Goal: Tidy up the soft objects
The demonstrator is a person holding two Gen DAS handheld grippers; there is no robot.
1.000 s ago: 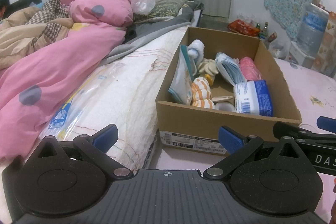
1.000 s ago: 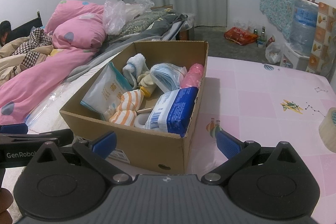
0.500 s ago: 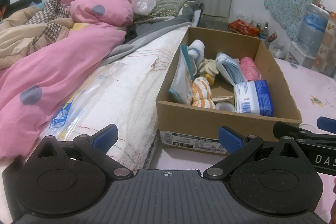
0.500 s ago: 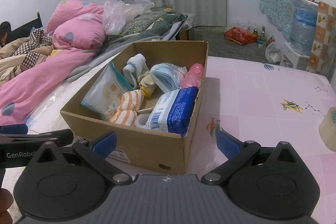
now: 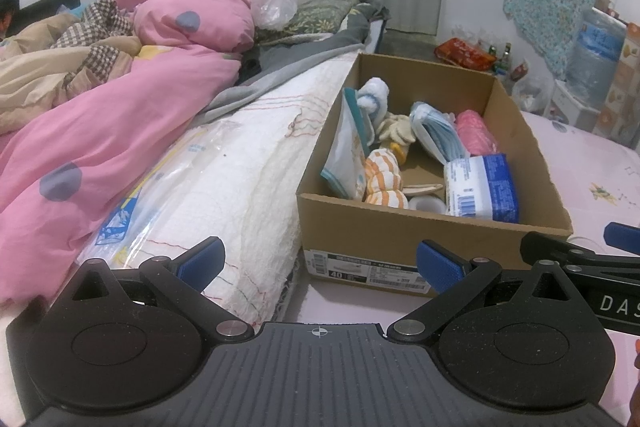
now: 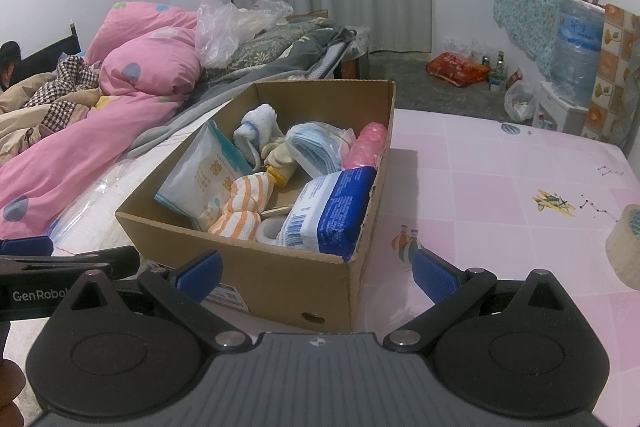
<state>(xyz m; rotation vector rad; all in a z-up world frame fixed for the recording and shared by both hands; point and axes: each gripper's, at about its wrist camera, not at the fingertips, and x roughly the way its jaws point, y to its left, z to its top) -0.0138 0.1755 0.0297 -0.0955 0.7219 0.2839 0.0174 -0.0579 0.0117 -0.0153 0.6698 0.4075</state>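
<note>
A cardboard box (image 5: 400, 239) (image 6: 256, 259) stands on the pink sheet, filled with soft things: an orange-striped sock (image 6: 240, 207), a white pouch (image 6: 200, 179), a blue-and-white tissue pack (image 6: 332, 215), a bag of blue masks (image 6: 316, 147), a pink roll (image 6: 366, 147) and a white-and-blue sock (image 6: 256, 123). My left gripper (image 5: 318, 261) is open just in front of the box, nothing between its blue pads. My right gripper (image 6: 316, 269) is open too, before the box's near corner, holding nothing. Each gripper's side shows at the edge of the other's view.
A pink spotted duvet (image 5: 100, 131) and a white quilted pad with a clear plastic bag (image 5: 152, 195) lie left of the box. A tape roll (image 6: 624, 243) sits on the pink sheet at far right. A water jug (image 6: 576, 39) stands by the back wall.
</note>
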